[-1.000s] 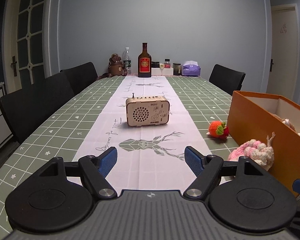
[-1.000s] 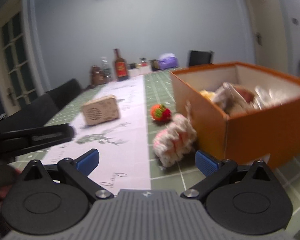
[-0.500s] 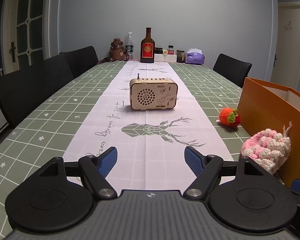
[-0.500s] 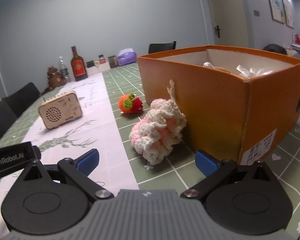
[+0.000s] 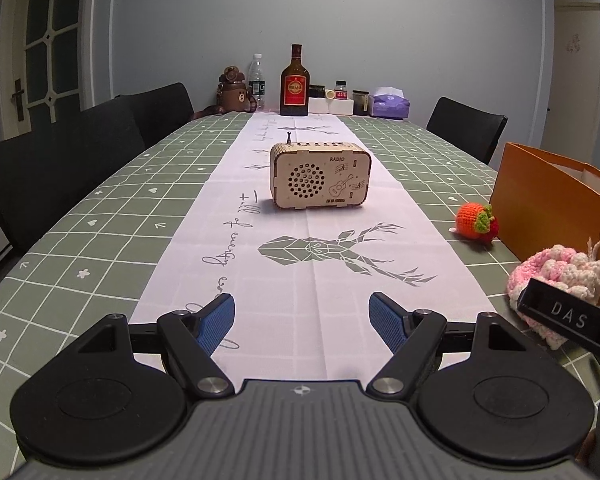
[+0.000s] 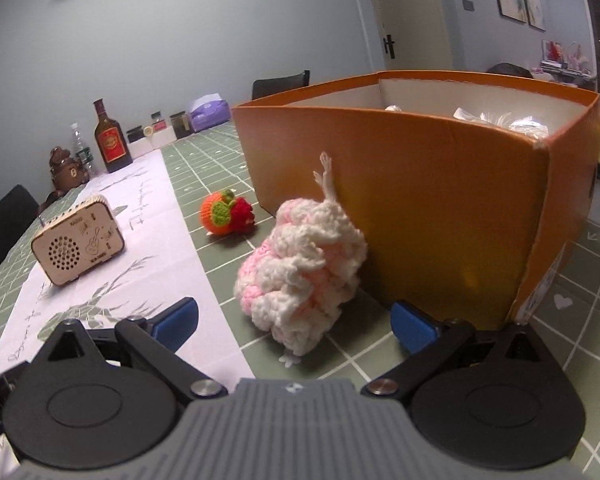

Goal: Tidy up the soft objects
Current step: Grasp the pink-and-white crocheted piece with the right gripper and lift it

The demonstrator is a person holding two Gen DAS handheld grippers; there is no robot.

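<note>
Evidently the pink-and-white crocheted piece (image 6: 300, 268), leaning against the orange box (image 6: 440, 200) on the table, is being approached: the right gripper (image 6: 294, 320) gapes empty before it and must straddle it, then close.

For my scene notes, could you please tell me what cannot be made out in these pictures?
- Box contents: both views, walls hide all but some pale tops.
- Box's far end: left view, cut by the right edge.
- Knit bundle: left view, partly behind the right gripper's bar.
- Jar labels: too small.
</note>
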